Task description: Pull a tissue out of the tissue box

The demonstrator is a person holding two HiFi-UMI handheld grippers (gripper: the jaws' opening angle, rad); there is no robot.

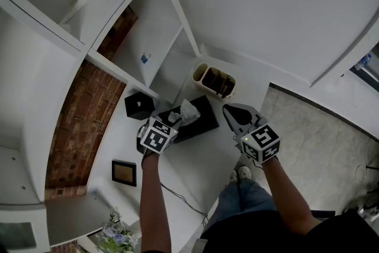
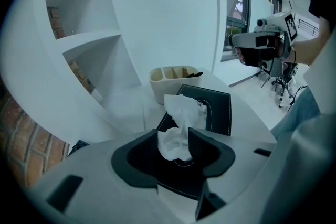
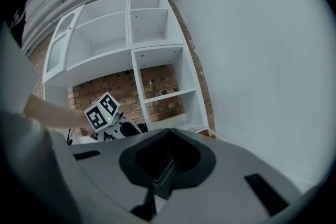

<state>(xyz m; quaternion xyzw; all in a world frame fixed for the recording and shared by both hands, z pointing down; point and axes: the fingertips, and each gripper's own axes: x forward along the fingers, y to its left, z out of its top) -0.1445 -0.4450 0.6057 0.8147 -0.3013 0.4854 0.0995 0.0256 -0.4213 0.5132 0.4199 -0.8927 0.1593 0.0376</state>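
Note:
A black tissue box (image 1: 204, 120) lies flat on the white table (image 1: 195, 169), and a crumpled white tissue (image 1: 188, 110) sticks up from its slot. My left gripper (image 1: 173, 121) points steeply down over the box's near end. In the left gripper view the tissue (image 2: 184, 108) rises from the box (image 2: 216, 107), and its lower part sits between the jaws of the left gripper (image 2: 176, 140), which stand apart around it. My right gripper (image 1: 226, 109) hovers to the right of the box with its jaws together and nothing in them; its own view (image 3: 160, 178) looks at shelves.
A beige divided holder (image 1: 214, 80) stands just beyond the box. A small black cube (image 1: 139, 105) sits left of it, a picture frame (image 1: 124, 172) and flowers (image 1: 115, 234) nearer me. A cable (image 1: 183, 199) runs across the table. White shelves (image 1: 148, 44) and a brick wall (image 1: 77, 121) lie to the left.

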